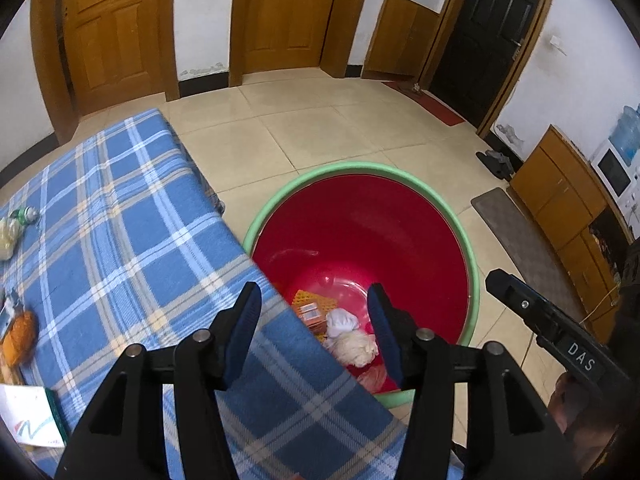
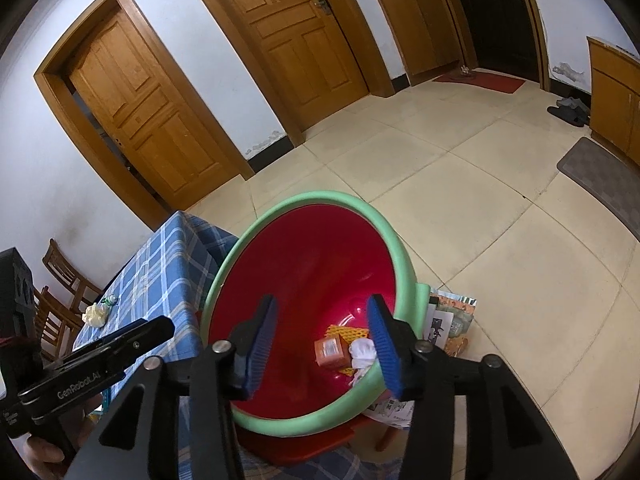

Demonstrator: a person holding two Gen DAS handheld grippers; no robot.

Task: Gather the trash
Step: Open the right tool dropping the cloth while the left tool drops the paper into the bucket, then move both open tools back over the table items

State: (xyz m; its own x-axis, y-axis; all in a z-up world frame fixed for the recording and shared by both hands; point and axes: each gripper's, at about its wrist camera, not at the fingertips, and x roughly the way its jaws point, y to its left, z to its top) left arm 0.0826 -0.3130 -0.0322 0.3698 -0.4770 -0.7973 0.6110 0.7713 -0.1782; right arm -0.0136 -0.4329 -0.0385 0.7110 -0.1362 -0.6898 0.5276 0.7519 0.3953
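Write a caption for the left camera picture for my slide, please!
Open left gripper hangs over the table edge above a red bucket holding an orange box and crumpled tissues.

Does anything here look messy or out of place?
Yes: papers lie on the floor beside the red bin, outside it, and the wall paint near the dark door is peeling.

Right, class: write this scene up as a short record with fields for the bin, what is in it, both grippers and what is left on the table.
bin: red bucket with green rim, on the floor beside the table
in bin: orange box, white tissue
left gripper: open, nothing held
right gripper: open, nothing held
table: blue checked cloth
left on table: green bottle, bun
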